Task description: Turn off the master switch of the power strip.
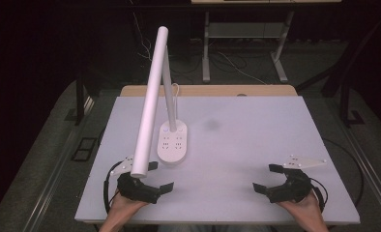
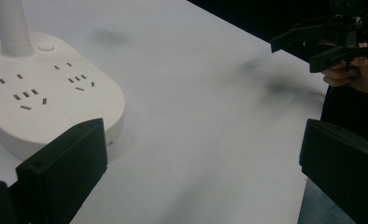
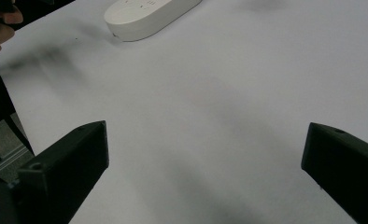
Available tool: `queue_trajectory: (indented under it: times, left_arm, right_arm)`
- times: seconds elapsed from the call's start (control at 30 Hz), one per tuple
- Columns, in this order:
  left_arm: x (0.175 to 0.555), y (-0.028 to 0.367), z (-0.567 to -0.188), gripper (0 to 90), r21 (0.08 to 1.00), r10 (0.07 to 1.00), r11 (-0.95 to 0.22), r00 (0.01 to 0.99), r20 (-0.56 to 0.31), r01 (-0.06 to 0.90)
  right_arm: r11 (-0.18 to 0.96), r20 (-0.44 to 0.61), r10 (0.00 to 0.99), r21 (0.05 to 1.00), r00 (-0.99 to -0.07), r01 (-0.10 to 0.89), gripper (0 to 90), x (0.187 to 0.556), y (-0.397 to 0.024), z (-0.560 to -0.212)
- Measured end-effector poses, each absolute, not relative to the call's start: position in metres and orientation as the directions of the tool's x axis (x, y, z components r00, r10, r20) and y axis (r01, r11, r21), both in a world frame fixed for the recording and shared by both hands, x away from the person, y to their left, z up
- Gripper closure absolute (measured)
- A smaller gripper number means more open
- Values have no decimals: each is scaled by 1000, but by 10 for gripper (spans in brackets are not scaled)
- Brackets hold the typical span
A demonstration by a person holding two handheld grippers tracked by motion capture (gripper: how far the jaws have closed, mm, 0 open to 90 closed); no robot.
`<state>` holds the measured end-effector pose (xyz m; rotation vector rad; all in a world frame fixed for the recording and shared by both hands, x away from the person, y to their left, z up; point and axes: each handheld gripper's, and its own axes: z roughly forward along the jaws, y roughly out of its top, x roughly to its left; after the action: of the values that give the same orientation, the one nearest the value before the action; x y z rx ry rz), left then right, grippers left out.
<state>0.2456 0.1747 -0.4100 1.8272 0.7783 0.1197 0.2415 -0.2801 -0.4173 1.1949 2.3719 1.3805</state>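
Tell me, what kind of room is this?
Probably a lab or recording studio, not a home. A bare white table stands before dark curtains, cables trail on the floor behind it, and a person holds a left tool and right tool near a desk lamp.

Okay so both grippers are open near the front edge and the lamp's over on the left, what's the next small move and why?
Probably ease the left gripper forward toward the lamp base. It is open, holds nothing, and sits just in front of that base, while the right gripper is far across the bare table.
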Motion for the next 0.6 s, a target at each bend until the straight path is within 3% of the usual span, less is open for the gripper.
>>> queue_trajectory:
  times: [0.6]
  left_arm:
    - [249, 181, -399, 0, 853, 549, -211, 780, -301, 478]
  right_arm:
    - [260, 245, 701, 787, -670, 559, 1, 241, -281, -417]
